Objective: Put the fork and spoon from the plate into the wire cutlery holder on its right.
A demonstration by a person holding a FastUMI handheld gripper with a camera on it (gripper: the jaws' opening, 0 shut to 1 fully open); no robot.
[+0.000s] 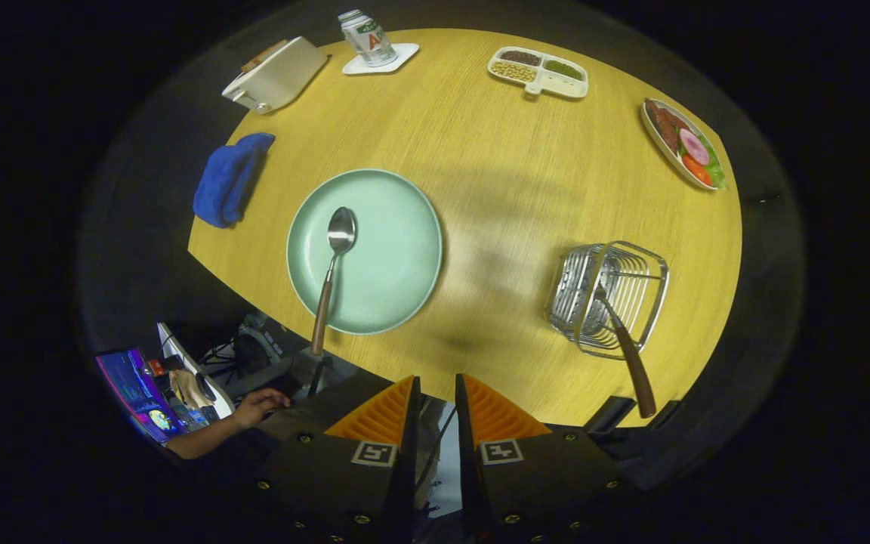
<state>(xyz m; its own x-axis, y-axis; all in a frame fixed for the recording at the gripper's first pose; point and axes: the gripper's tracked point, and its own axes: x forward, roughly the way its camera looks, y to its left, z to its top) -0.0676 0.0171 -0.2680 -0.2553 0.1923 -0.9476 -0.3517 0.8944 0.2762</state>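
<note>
I hold the gripper [437, 400] high above the near edge of the round wooden table [510, 181], its fingers a narrow gap apart with nothing between them. The jaws carry no load.

I take the mint-green plate [397, 249] as my reference. It lies beyond the fingers and to their left. The spoon [333, 264] rests on it, bowl near the plate's centre, brown wooden handle running back toward me, over the near rim and past the table edge. To the plate's right, well apart from it, stands the wire cutlery holder [607, 298]. A wooden-handled utensil [627, 351] leans in it, head down among the wires and handle sticking out toward me; I judge this to be the fork, though its head is hidden. I judge that the spoon remains to be moved.

Risks noted:
- The spoon's handle overhangs the rim and table edge. A downward nudge on that end could lever the bowl up or tip the spoon off the table.
- The present gap looks narrow; closing in without widening could push the handle sideways.
- The handle leaning out of the holder sits in the likely delivery path; striking it could tilt the holder or flick the utensil out.

Left of the plate lies a blue cloth [227, 177]; beyond it are a toaster [275, 74], a bottle [365, 36], a divided dish [539, 72] and a food plate [683, 143], all well clear.
</note>
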